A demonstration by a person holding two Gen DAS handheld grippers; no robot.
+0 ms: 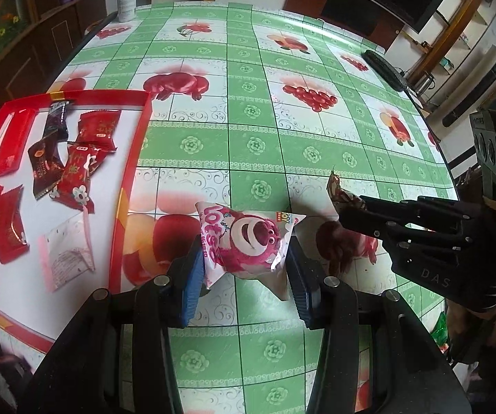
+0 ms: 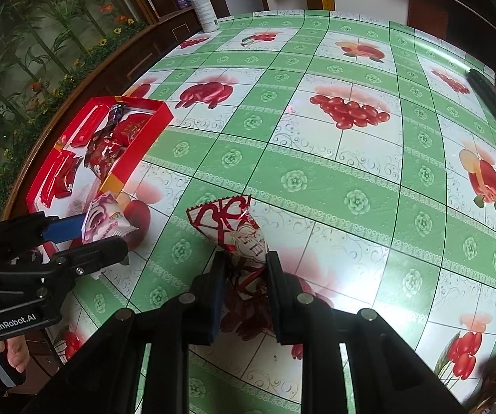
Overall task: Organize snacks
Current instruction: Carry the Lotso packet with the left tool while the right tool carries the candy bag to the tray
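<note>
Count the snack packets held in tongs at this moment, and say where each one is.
2. The pink bear packet sits in the left tongs; the red-and-white packet sits in the right tongs. Both are over the tablecloth, outside the red tray.

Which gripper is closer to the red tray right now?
Left. The left gripper, holding the pink bear snack packet, sits beside the shallow red cardboard tray; the right gripper is farther out over the table.

Bright, even daylight; glare streaks the desk [image 2: 430,45] toward 1 o'clock; fisheye bends edges, corners dark and soft.
</note>
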